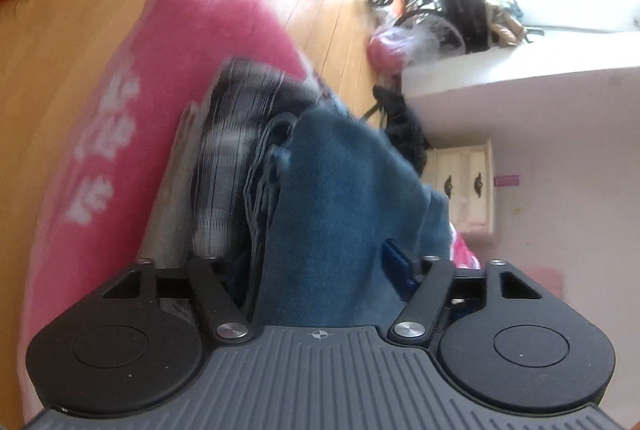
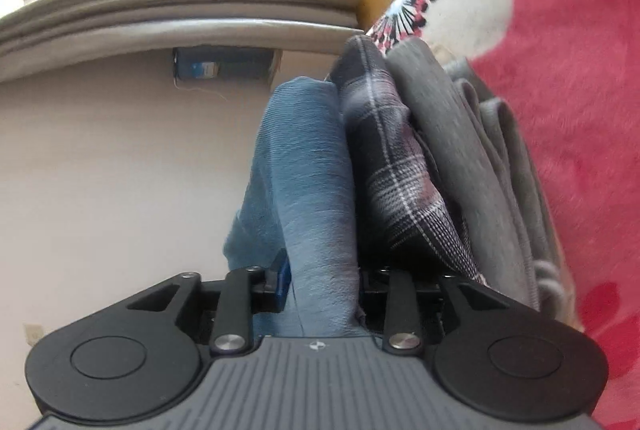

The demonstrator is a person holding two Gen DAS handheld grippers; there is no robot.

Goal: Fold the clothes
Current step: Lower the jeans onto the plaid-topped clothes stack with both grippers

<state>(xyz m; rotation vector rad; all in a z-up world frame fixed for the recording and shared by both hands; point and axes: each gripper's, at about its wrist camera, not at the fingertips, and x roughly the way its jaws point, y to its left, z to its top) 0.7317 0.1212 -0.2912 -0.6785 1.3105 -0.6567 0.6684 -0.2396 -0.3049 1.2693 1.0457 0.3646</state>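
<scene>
- Blue garment (image 1: 344, 198), soft and limp, hangs clamped between both claws: left gripper (image 1: 320, 266) and right gripper (image 2: 324, 270) each closed on an edge; light, likely to sag, best held by hems or corners
- Beside it, a folded plaid cloth (image 2: 392, 158) and grey clothes (image 2: 472, 150) stacked on the pink fleece blanket (image 1: 100, 134)
- Wooden floor (image 1: 72, 42); pale wall (image 2: 120, 170); cluttered room

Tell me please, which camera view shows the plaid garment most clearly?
The right wrist view: the plaid garment is sharp there, its check pattern plain, lying between the blue garment and the grey garment. The left wrist view shows it blurred and partly hidden.
</scene>
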